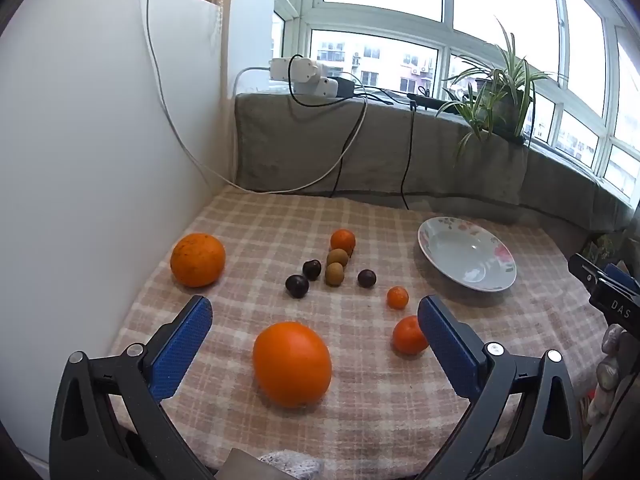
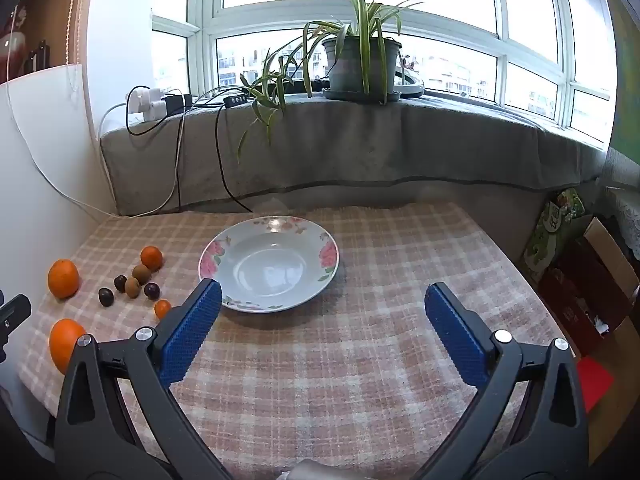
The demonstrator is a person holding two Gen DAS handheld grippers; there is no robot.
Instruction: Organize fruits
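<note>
My left gripper (image 1: 314, 316) is open and empty, with a large orange (image 1: 292, 364) on the checked cloth between its blue fingers. A second large orange (image 1: 197, 259) lies at the far left. Small mandarins (image 1: 408, 335) (image 1: 397, 297) (image 1: 343, 241), two brown longans (image 1: 334, 273) and three dark plums (image 1: 297, 285) lie scattered beyond. An empty flowered plate (image 1: 496, 276) sits to the right. My right gripper (image 2: 322, 304) is open and empty, just in front of the plate (image 2: 328, 254); the fruits (image 2: 142, 274) lie to its left.
A white panel (image 1: 80, 140) walls the table's left side. A grey-covered windowsill (image 2: 360, 148) runs behind, with a potted plant (image 2: 360, 60), power strips (image 1: 308, 76) and hanging cables (image 1: 408, 160). Boxes (image 2: 580, 280) stand past the table's right edge.
</note>
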